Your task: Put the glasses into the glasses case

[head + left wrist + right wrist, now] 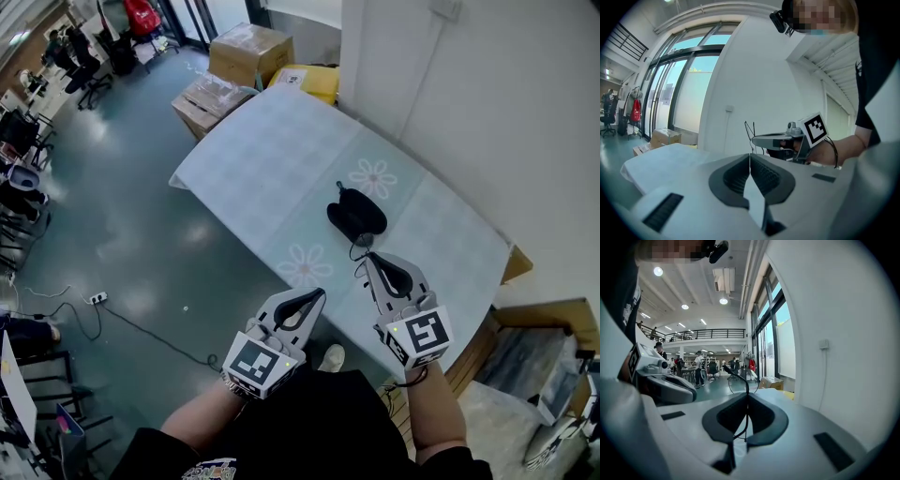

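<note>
Right gripper view shows the right tool (pixel 746 397) shut on the thin wire glasses (pixel 747 385), which stick out ahead of its tips. The left tool (pixel 750 157) is closed on nothing. Head view puts the black case (pixel 356 217) on the tabletop (pixel 281 159) just ahead of the glasses, so I'd bring the left tool in to steady the case. I'd then lower the frame in level and release only once it rests inside, since such thin wire bends easily.
</note>
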`<state>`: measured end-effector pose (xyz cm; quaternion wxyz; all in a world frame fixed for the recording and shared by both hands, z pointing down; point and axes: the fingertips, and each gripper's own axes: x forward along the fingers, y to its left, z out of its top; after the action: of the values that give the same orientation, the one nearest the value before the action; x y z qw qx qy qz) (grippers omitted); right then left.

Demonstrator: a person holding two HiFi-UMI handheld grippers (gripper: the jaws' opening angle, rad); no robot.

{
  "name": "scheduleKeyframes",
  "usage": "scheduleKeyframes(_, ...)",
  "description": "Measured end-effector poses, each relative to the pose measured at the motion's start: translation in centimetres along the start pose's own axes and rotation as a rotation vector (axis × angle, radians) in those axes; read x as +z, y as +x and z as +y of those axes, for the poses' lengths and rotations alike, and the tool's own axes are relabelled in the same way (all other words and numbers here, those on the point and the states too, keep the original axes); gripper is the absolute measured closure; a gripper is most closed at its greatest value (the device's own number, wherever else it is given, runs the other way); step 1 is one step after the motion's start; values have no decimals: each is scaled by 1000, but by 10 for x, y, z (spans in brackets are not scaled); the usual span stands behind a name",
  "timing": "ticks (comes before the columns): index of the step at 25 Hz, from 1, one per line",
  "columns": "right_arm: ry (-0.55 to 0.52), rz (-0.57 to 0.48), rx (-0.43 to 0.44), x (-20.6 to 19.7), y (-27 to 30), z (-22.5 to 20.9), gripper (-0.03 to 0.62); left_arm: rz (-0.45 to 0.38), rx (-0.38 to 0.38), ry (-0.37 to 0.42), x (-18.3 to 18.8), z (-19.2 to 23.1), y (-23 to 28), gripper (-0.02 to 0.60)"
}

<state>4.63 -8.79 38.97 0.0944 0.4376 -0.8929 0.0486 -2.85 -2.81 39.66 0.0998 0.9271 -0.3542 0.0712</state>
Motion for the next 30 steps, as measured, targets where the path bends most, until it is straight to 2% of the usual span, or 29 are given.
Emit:
scheduleKeyframes(20, 0, 183, -8, -59, 89, -64, 569, 28, -39, -29, -7, 60, 33, 552)
scheduleKeyframes(30, -33, 357, 45, -118, 130, -90, 569, 52, -37, -58, -15, 84, 46, 552)
